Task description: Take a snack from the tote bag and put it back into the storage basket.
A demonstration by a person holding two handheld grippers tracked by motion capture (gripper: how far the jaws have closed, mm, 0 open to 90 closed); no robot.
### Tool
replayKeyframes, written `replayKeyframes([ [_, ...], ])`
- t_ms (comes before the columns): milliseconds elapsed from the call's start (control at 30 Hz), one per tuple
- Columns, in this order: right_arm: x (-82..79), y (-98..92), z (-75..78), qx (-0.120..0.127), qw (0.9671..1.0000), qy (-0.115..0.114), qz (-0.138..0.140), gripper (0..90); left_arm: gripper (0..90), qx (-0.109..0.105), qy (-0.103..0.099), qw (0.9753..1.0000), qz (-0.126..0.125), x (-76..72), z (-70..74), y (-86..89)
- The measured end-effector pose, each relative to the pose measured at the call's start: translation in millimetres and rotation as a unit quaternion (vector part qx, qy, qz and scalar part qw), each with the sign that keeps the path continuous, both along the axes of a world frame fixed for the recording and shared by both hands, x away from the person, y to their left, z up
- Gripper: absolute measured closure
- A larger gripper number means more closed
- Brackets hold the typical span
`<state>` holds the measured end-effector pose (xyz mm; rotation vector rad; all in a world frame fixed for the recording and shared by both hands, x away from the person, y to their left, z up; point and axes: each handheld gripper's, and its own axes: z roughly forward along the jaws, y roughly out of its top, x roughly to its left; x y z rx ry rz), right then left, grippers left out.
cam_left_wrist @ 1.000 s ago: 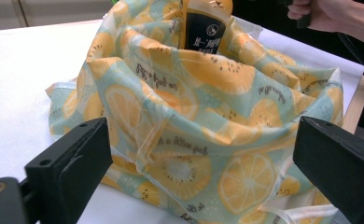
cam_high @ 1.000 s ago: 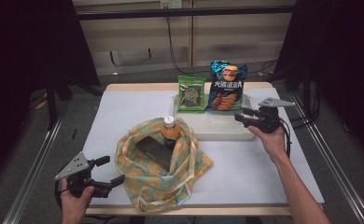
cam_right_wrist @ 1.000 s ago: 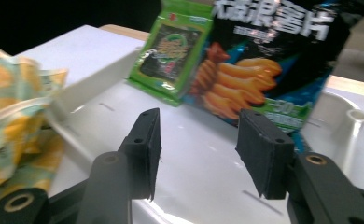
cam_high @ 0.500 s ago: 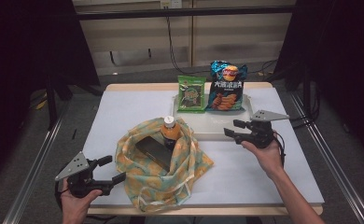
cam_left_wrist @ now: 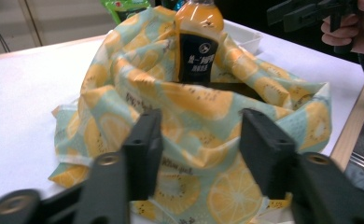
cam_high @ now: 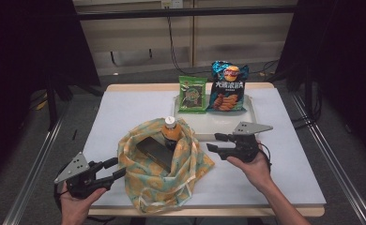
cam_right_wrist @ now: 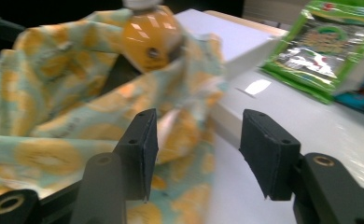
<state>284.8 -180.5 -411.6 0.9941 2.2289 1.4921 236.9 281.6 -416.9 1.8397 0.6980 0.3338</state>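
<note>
In the high view, a fruit-print cloth bag [cam_high: 162, 171] lies open on the near middle of the white surface [cam_high: 125, 112]. An orange drink bottle [cam_high: 171, 133] stands upright in the far part of the bag, and a dark flat box [cam_high: 154, 153] lies in the bag just left of and nearer than the bottle. The left gripper [cam_high: 110, 169] sits at the near left, held in the person's left hand [cam_high: 78, 206], with its fingers spread apart at the bag's left edge; whether they touch the cloth is hard to tell from here. The right gripper [cam_high: 215, 142] is held in the right hand [cam_high: 254, 166] just right of the bag, its fingers also apart and pointing left toward the cloth. Beyond it, a white tray [cam_high: 218, 125] carries a green snack packet [cam_high: 193, 93] on the left and a blue chip bag [cam_high: 227, 88] on the right, both standing against its far rim.

In the left gripper view, the open fingers [cam_left_wrist: 145, 149] frame the bag's near folds with nothing between them, and the bottle rises behind with its dark label facing the camera.

In the right gripper view, the fingers [cam_right_wrist: 140, 147] stand wide apart and empty, with the cloth behind the left one and the tray's corner behind the gap. The green packet lies at the far right.
</note>
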Motion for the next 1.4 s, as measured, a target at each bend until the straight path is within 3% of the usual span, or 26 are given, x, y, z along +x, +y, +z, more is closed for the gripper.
replayKeyframes([
  [100,-4.7,17.3,1.4,0.0,0.9998,0.002,0.021,46.9,60.3,0.003,-0.01,0.9999,-0.011,0.2,3.4,-3.7],
  [400,-2.8,50.3,0.0,-0.002,0.9975,0.012,0.07,42.9,58.2,0.0,-0.01,0.9991,-0.04,7.2,9.9,-15.6],
  [600,0.0,62.4,-2.9,0.002,0.996,0.021,0.087,42.5,71.0,0.026,-0.006,0.9974,-0.068,23.3,17.9,-31.1],
  [700,0.9,68.4,-7.0,-0.002,0.9954,0.025,0.092,42.7,72.8,0.019,0.008,0.9972,-0.072,33.5,12.8,-41.5],
  [800,0.5,73.8,-10.6,-0.004,0.9951,0.025,0.095,42.7,71.3,0.018,0.016,0.9972,-0.072,34.5,1.1,-49.4],
  [867,-1.2,75.7,-12.8,0.005,0.995,0.026,0.096,42.4,70.1,0.04,0.022,0.9957,-0.081,32.7,-6.6,-54.9],
  [933,-3.1,79.1,-15.2,-0.01,0.9945,0.025,0.101,41.2,69.8,0.041,0.034,0.9945,-0.09,29.4,-15.1,-58.4],
  [1133,-7.4,89.7,-23.3,-0.009,0.9947,0.03,0.098,31.8,64.5,0.07,0.054,0.9902,-0.108,23.2,-28.3,-69.2],
  [1200,-9.9,94.4,-26.1,-0.01,0.9946,0.034,0.098,29.8,61.9,0.066,0.061,0.99,-0.109,23.3,-29.8,-71.9],
  [1400,-8.4,102.8,-34.6,-0.017,0.9944,0.037,0.098,29.0,58.9,0.08,0.067,0.9852,-0.136,20.6,-33.3,-83.5],
])
